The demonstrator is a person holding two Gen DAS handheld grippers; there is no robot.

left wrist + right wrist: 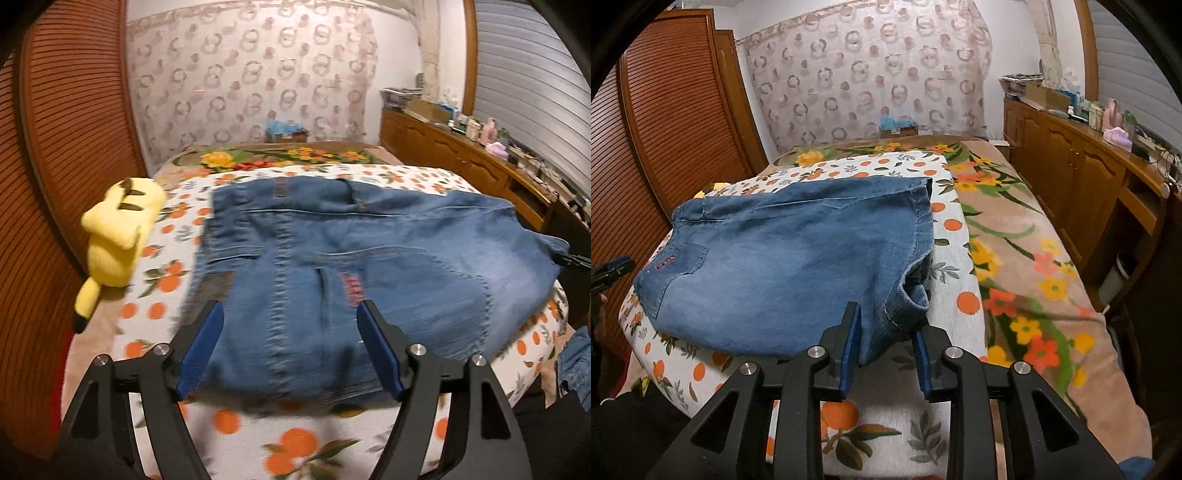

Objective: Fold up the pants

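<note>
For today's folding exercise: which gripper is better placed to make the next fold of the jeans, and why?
Probably the right gripper: its jaws straddle the near corner of the jeans, partly closed. The left gripper is wide open over the denim, gripping nothing.

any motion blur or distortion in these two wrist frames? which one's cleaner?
Left wrist view: motion blur smears the jeans and the orange-print sheet; the left tool stays sharp, open. Right wrist view: cleaner, denim seams crisp, right tool partly closed around a jeans edge. Both: strong fisheye bending, dark vignetted corners, warm indoor light.
</note>
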